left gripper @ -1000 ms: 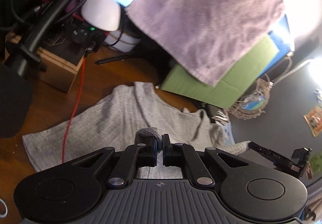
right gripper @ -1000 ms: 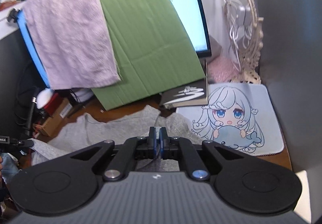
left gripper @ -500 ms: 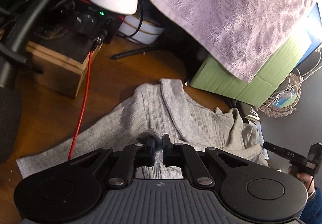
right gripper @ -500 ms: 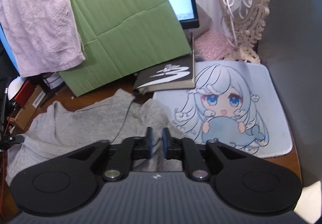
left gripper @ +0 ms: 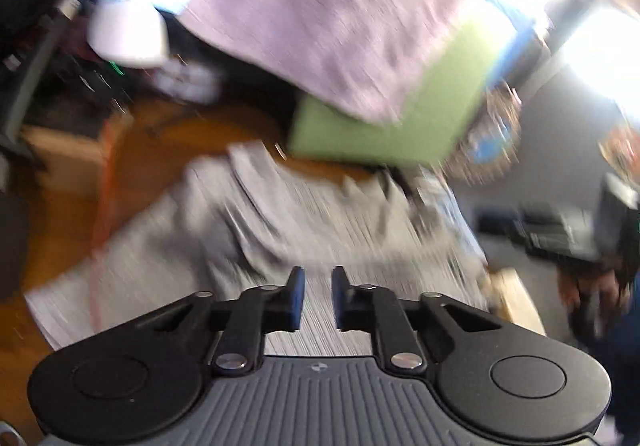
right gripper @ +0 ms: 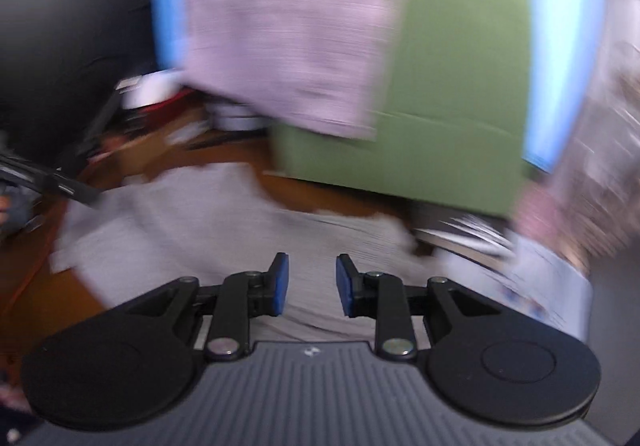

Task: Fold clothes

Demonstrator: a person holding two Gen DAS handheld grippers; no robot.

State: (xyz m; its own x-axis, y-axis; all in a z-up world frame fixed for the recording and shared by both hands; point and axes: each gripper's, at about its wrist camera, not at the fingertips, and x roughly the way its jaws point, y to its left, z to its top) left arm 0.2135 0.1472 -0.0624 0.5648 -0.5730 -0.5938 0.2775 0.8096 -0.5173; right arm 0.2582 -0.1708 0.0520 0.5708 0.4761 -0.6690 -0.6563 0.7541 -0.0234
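Both pictures are strongly blurred, so fine detail cannot be read. The grey garment (left gripper: 304, 213) lies spread and rumpled on the brown table (left gripper: 168, 149), in front of a green box (left gripper: 404, 125) over which a lilac towel (left gripper: 340, 17) hangs. The left tongs (left gripper: 318, 296) hang just above the near part of the cloth; the jaws stand a little apart and are closing, and the cloth shows through the gap but nothing is pinched between them. The right tongs (right gripper: 308, 284) are wider; the jaws are opening above the same garment (right gripper: 224, 230), again with no fabric between them. At the right, beside the garment, a pale blue mat (right gripper: 548, 286) lies on the table. I judge that the fold is between two grasps: the cloth is free and both tools look for a new place to take it. The next move probably needs each pair of tongs to come down on an edge or a corner of the garment, one at each side, and to close on a single layer only. With such wrinkles, it is easy to catch two layers together.
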